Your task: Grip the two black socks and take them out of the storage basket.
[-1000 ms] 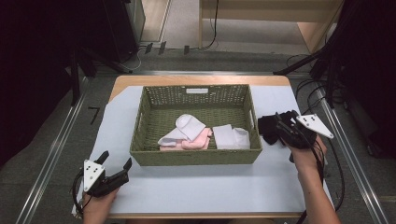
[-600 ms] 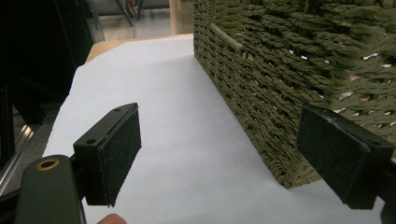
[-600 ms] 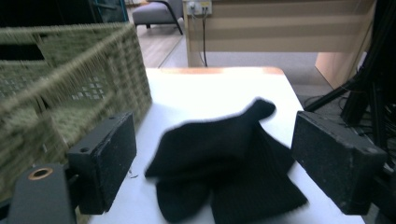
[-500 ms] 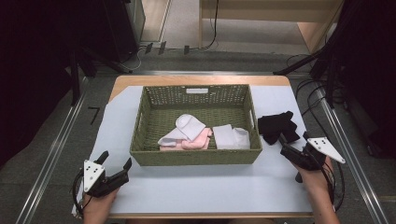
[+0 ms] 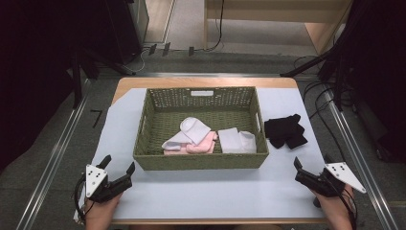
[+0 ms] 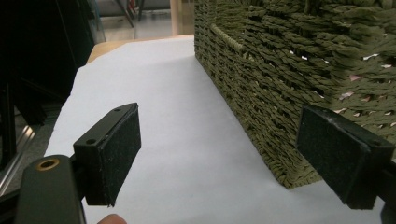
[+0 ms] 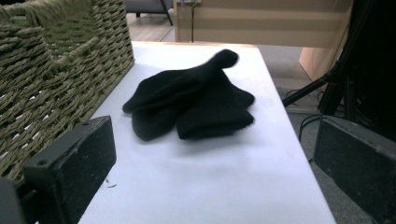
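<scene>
Our right gripper (image 5: 306, 172) sits low at the table's five o'clock, spread and empty after just opening, having left the black socks (image 5: 285, 131) behind at two o'clock.

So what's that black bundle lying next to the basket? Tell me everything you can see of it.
The black socks look like soft knitted fabric, a few pieces folded and piled loosely, one rounded end sticking up at the back. They lie flat on the pale sheet covering the table, just right of the woven basket, with a narrow gap between them and the basket. Nothing holds them: the right tool, its jaws just opened, sits nearer the person, apart from them.
</scene>
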Demonstrator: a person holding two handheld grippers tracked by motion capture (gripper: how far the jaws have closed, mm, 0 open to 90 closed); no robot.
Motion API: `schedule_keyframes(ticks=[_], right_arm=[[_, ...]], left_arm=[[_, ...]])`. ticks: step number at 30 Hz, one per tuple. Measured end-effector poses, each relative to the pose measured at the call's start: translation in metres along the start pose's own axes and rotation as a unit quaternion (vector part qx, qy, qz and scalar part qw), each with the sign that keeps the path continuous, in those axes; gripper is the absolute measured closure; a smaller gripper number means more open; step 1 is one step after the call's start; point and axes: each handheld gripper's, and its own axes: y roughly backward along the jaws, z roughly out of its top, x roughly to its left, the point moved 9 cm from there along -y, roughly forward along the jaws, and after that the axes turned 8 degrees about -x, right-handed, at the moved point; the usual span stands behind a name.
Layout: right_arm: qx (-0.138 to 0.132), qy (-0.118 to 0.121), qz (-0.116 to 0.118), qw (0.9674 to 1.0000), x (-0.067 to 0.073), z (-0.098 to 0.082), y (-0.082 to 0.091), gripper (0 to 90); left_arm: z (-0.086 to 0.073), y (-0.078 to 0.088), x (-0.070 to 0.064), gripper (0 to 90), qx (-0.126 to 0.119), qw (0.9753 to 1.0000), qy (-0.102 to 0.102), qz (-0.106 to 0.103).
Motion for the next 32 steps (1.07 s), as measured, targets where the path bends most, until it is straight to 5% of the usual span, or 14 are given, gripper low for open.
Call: schedule_keyframes(ticks=[13, 32], right_arm=[[-0.023, -0.017, 0.003, 0.9996, -0.02, -0.006, 0.031, 0.0], [0.024, -0.001, -0.015, 0.9996, -0.02, -0.02, 0.023, 0.0]], left_arm=[[0.0, 0.001, 0.0, 15.5, -0.005, 1.0, -0.002, 0.003], [0.0, 0.001, 0.0, 15.5, -0.004, 1.0, -0.005, 0.004]])
